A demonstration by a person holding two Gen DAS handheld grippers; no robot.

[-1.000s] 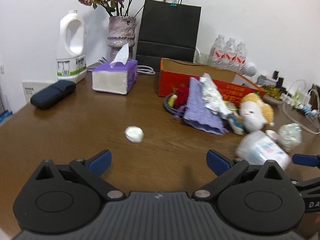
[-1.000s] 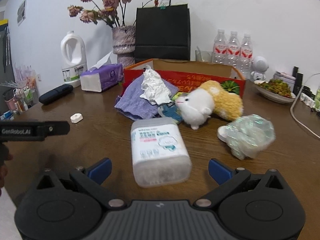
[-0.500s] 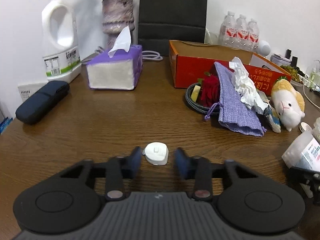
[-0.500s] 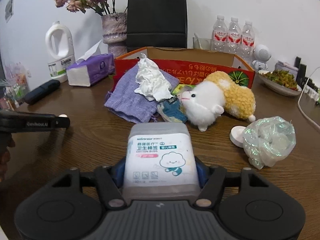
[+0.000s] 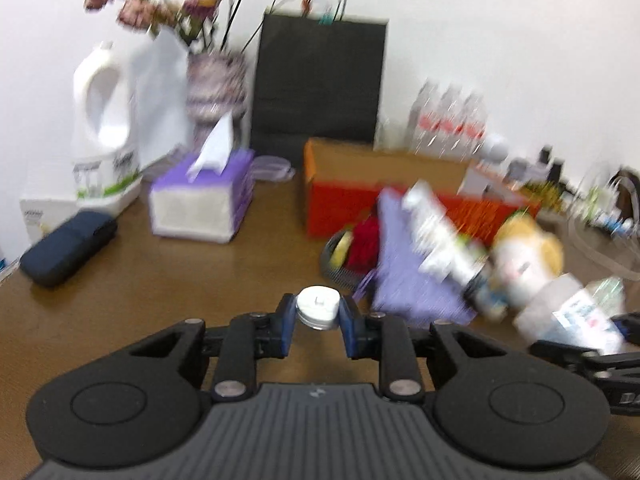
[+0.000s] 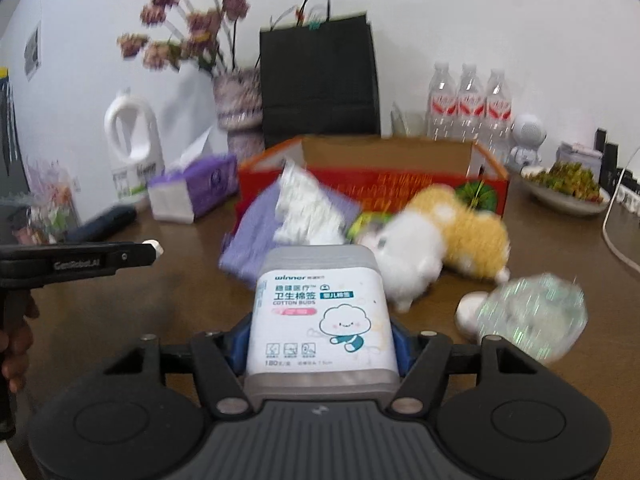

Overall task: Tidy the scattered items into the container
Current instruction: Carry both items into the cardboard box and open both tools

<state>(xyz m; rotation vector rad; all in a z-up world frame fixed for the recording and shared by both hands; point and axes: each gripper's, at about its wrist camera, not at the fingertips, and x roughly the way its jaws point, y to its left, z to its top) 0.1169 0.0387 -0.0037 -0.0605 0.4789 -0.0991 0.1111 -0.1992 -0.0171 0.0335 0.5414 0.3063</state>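
Both grabs are in! A second ago both tools gaped wide over the wooden table (image 5: 168, 296); now the left gripper (image 5: 318, 314) has its blue pads pinched on the small white heart-shaped cap (image 5: 318, 307), and the right gripper (image 6: 318, 344) is clamped on the sides of the cotton-bud box (image 6: 320, 312), label up. The closing came early in that second and the jaws have since held steady. Both views are smeared, and each item looks clear of the tabletop, so the carry seems under way. The target, the red-and-orange cardboard box (image 6: 400, 184), sits ahead at the back, with the purple pouch (image 6: 256, 236), crumpled tissue (image 6: 304, 208) and plush alpaca (image 6: 432, 248) piled against its front wall and the iridescent wrap (image 6: 528, 316) lying nearer, all yet to go in. Two items secured at once; next comes clearing that front wall.
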